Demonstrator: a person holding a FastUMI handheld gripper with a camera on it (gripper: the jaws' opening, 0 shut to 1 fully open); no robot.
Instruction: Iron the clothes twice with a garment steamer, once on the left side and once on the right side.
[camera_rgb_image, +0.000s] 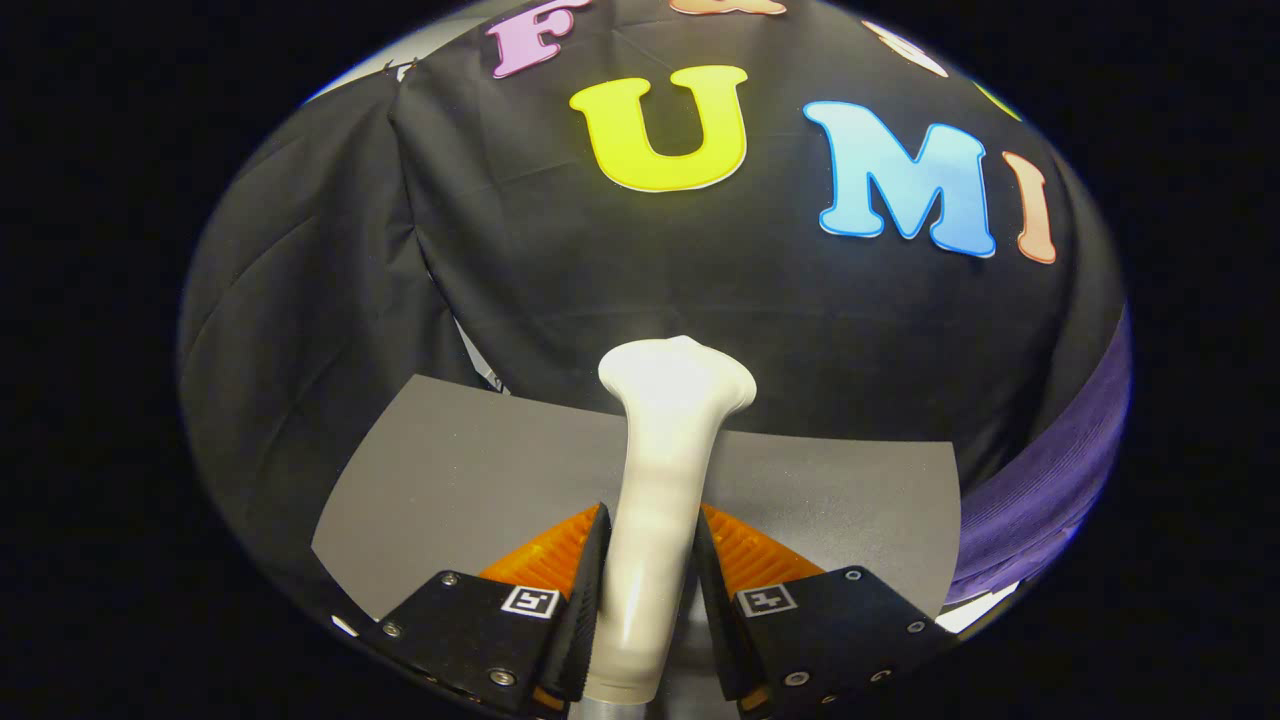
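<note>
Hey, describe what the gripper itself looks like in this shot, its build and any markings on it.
The gripper has two blocky housings, each fastened with small silver screws and carrying a square black-and-white tag on top. Two fingers reach forward from them, with fine ridged, ribbed inner pads. No cables or sleeves show here.

A flat grey tabletop (450, 480) is stretching out ahead of the gripper (650, 590), whose two fingers are pressing on the pale handle of a garment steamer (665, 450) rising in front of the surface. The tabletop's far edge is meeting the black cloth wall of the booth. At the table's right side, a ribbed purple garment (1050, 490) is lying along its edge and curving away past it.
</note>
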